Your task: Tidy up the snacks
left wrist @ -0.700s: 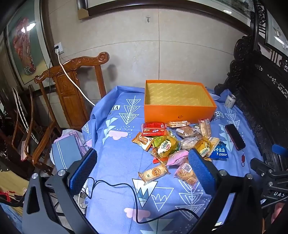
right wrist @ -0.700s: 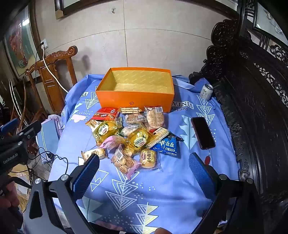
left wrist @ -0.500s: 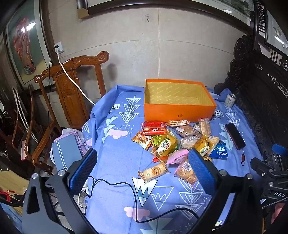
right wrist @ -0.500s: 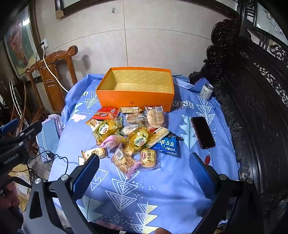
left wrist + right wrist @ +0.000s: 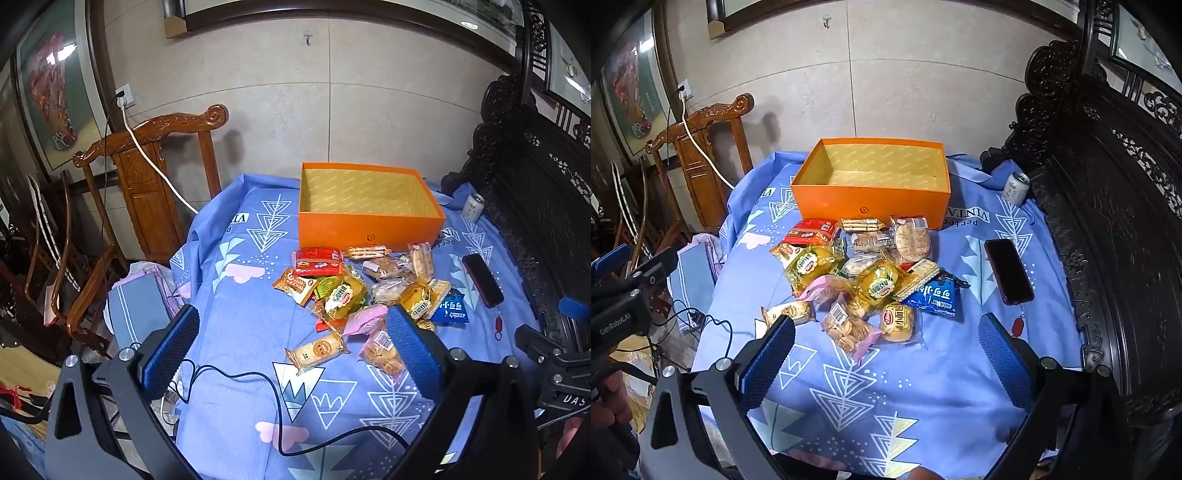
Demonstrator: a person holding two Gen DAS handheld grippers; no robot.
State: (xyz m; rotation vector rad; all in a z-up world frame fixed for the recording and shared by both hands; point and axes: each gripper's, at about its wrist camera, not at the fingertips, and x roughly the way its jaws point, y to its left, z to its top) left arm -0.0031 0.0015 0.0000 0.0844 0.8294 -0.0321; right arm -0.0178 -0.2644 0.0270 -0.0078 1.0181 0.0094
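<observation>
**Snacks unsorted, both grippers released**

While nothing sits in the orange box (image 5: 871, 206) yet, I judge the job to be at its very start: the first pick has not been made. My left gripper (image 5: 295, 350) hangs with its jaws spread wide and nothing between the pads; my right gripper (image 5: 886, 354) is the same, released and empty, above the blue patterned cloth (image 5: 923, 387) on the worktop.

All the snacks (image 5: 864, 273) lie in a loose heap just in front of the box, none inside it. Nearest the box are a red packet (image 5: 812, 230) and a slim biscuit bar (image 5: 862, 223), the latter almost touching its front wall. Farther from the box lie a blue triangular pack (image 5: 938, 293), a clear bag of small biscuits (image 5: 846, 328) and a round cake in a see-through wrapper (image 5: 317, 349). A dark phone (image 5: 1008, 269) rests to the right of the heap, and a can (image 5: 1015, 188) stands beside the box's right end.

Next, I reckon, one gripper should come down over an outlying packet, close across its narrow width and carry it into the box. The crinkly wrappers may slip.

Readable writing is scarce: the cloth shows upside-down "VINTA", the left gripper's housing reads "GenRobot.AI", and the packet labels are too small to make out.
</observation>
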